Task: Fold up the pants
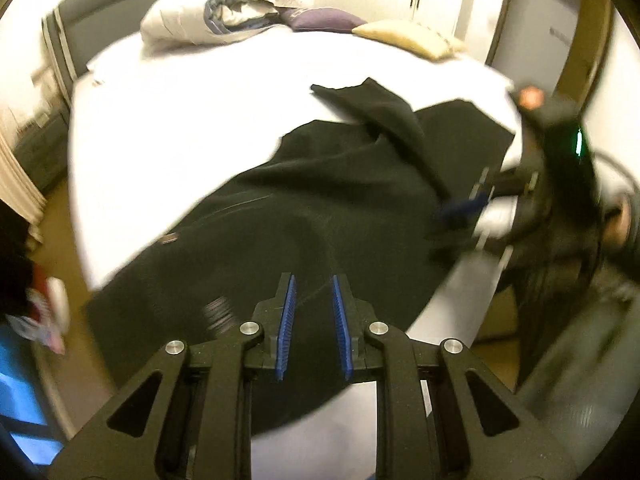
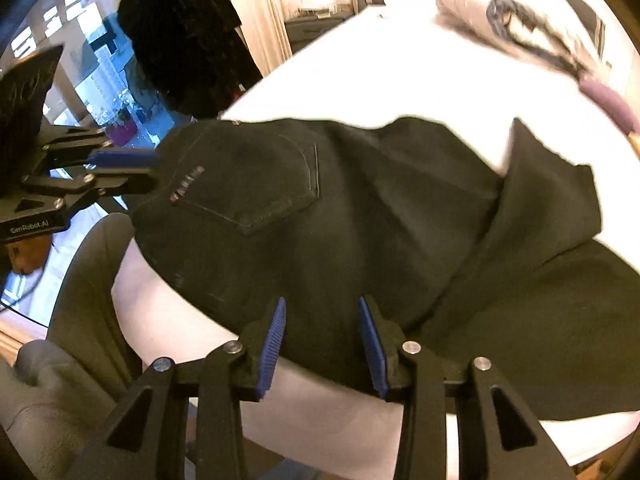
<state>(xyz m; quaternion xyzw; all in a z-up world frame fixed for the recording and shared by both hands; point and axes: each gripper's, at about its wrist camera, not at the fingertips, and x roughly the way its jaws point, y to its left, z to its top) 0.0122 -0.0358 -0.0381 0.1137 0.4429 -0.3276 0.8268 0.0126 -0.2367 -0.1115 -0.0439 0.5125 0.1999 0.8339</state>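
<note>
**Black pants across the bed's near edge**

The white bed (image 1: 208,92) carries black pants (image 2: 320,208), one leg folded back. Pillows (image 1: 224,4) crowd its far end. Left gripper (image 1: 314,300) and right gripper (image 2: 322,320) hover above the fabric, fingers parted, grasping nothing.

"GenRobot.AI" on left gripper (image 2: 154,168)

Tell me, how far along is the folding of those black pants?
Barely begun. The black pants lie spread over the white bed, back pocket up, with one leg end flipped over, a rough part-fold at most. Both the left gripper and right gripper are open at the near edge, gripping nothing. The actual neat folds all remain.
</note>
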